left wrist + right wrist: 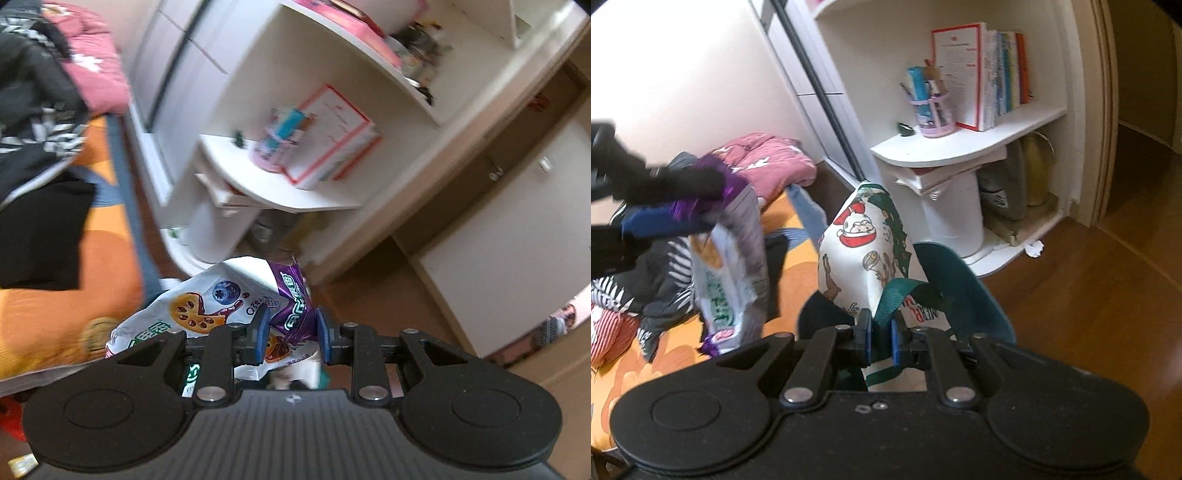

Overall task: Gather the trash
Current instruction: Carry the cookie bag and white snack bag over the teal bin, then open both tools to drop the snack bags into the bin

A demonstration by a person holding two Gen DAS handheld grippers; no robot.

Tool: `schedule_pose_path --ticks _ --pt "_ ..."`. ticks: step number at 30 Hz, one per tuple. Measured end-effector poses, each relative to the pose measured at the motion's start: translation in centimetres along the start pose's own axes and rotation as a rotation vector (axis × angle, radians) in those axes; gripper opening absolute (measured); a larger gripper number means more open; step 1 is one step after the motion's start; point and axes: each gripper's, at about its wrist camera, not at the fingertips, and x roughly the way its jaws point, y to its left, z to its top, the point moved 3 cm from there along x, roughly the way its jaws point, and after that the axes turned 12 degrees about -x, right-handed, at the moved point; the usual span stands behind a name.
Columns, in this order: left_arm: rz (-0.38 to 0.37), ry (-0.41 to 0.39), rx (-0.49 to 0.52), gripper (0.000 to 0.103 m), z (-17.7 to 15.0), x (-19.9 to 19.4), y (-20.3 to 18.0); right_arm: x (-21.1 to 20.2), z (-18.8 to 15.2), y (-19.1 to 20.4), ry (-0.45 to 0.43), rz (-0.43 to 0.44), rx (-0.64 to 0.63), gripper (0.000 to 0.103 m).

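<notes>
Pinching a crumpled snack wrapper (236,302) by its purple end, the left gripper (290,334) holds it above the bed (107,258). The right gripper (879,338) clamps a bag (864,240) by its green strap. Light and crinkly, probably slippery; grip a bunched fold.

- The snack bag (236,306) clamped in the left gripper (290,334) has large white Chinese characters on its purple panel, too blurred to make out, and "Fr" low on a green patch.
- The Christmas-print bag (864,251) in the right gripper (880,334) shows red letters beside the pads, upside down, apparently "MER".
</notes>
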Motion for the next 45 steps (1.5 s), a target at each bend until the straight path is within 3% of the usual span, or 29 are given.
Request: schedule_pose_path --ticks 5,9,15,26,27,30,45 --pt "-0.085 0.041 -0.026 0.026 -0.6 4.1 -0.9 2.5 -0.6 -1.7 0.023 0.005 0.028 0.01" --pt "-0.094 0.075 -0.055 0.026 -1.5 7.3 1.1 4.6 -1.6 -2.2 0.051 0.014 0.039 0.01" --pt "0.001 0.141 -0.094 0.026 -3.2 11.1 5.7 7.5 -2.9 -2.4 0.106 0.023 0.028 0.012" --pt "0.174 0.254 -0.083 0.03 -6.5 14.3 10.1 8.5 -3.9 -3.3 0.157 -0.02 0.019 0.035" --pt "0.189 0.261 -0.081 0.034 -6.7 14.4 10.2 8.3 -3.9 -3.4 0.154 -0.025 0.012 0.037" --pt "0.213 0.265 -0.063 0.06 -7.0 13.9 10.3 7.4 -3.8 -3.4 0.147 -0.031 0.0 0.039" --pt "0.221 0.177 0.07 0.062 -7.5 5.5 8.0 -0.1 -2.9 0.7 0.086 0.035 -0.082 0.05"
